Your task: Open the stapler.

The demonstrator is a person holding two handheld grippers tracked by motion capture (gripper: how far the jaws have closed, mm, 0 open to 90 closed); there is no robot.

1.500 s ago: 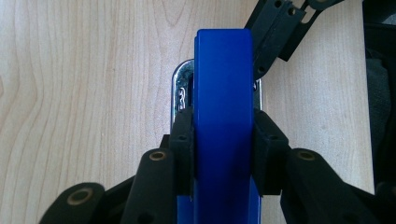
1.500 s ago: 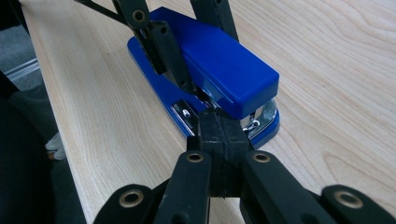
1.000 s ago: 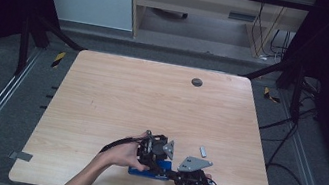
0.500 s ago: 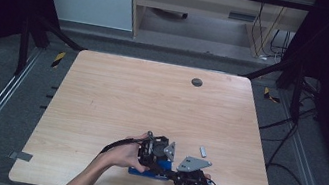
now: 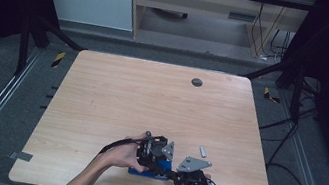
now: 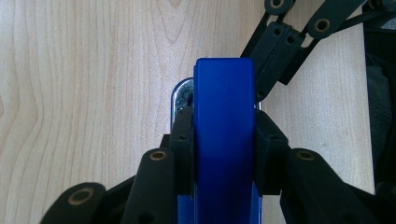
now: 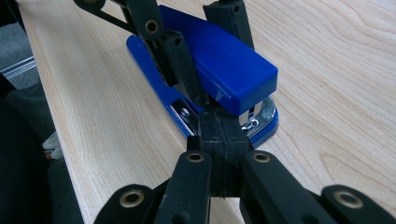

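Left gripper view has my left gripper (image 6: 224,140) clamped across the blue stapler (image 6: 223,140) at the table's (image 5: 115,99) six o'clock edge, right gripper (image 7: 219,123) pinched shut, tips at its nose — gripped, pressing still ahead, I reckon.

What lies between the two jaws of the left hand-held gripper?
The blue stapler: in the left gripper view, the left hand-held gripper has its pads pressed on both sides of the stapler's blue top.
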